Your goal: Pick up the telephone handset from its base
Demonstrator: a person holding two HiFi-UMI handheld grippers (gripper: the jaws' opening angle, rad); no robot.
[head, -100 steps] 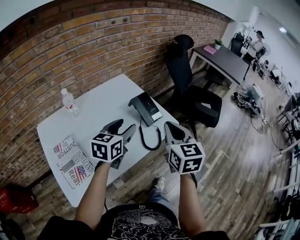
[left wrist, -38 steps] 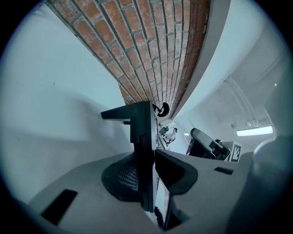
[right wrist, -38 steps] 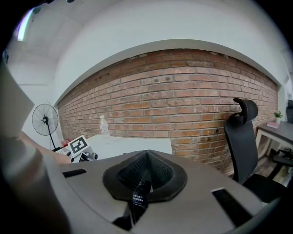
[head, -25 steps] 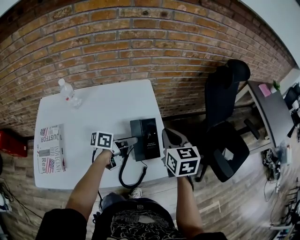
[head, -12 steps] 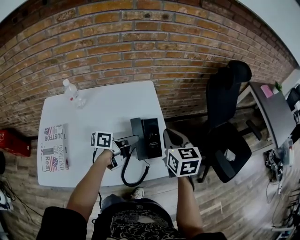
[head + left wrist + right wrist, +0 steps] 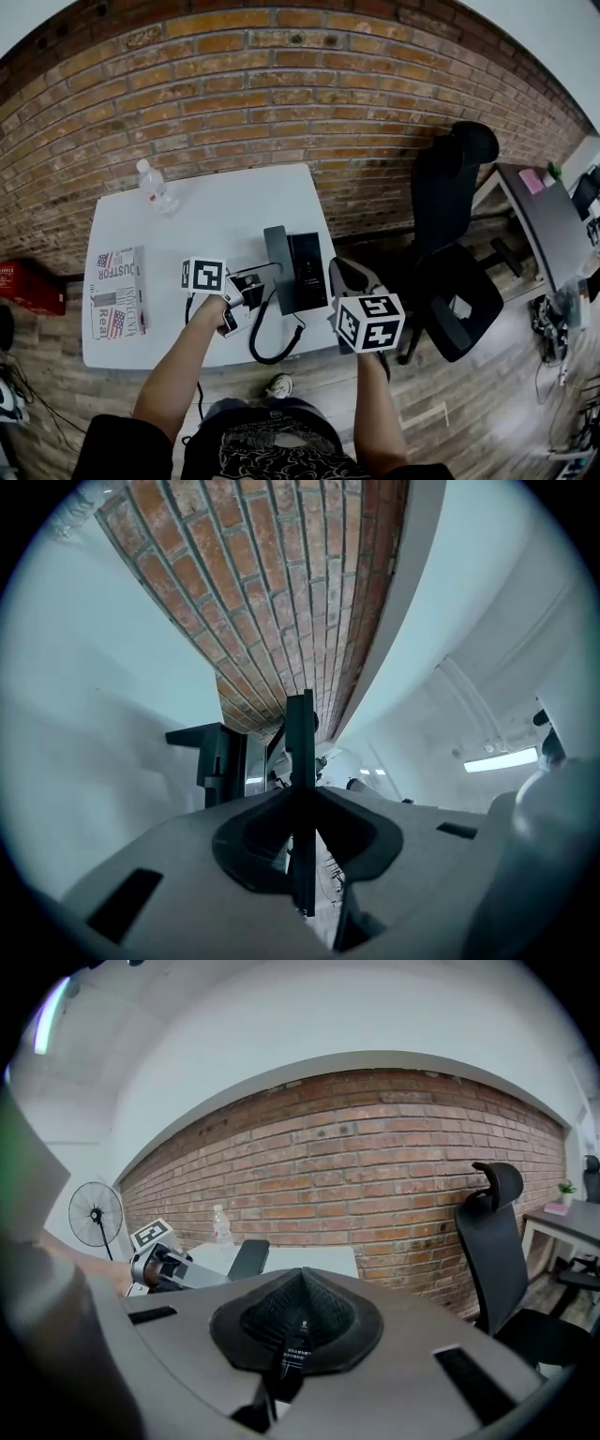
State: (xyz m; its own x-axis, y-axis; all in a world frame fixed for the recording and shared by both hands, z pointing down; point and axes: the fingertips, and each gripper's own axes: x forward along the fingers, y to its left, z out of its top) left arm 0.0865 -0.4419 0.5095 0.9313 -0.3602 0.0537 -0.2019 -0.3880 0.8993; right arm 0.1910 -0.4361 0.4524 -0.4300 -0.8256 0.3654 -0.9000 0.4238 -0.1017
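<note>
The left gripper view shows what the head view does not: the left gripper [image 6: 300, 794] is clamped on the black telephone handset [image 6: 300, 733], which appears edge-on as a thin dark bar between the jaws. In the head view this handset is at the frame centre, along the left side of the black telephone base [image 6: 309, 267] on the white rectangular table [image 6: 216, 211].

The right gripper [image 6: 343, 272], centre-right, has its jaws pressed together on nothing. A black curly cord [image 6: 272, 345] loops near the lower table edge.

A clear plastic bottle [image 6: 155, 192] and a flag-printed box [image 6: 117, 292] lie well apart at the left. A black office chair [image 6: 450, 234] stands to the right of the table.
</note>
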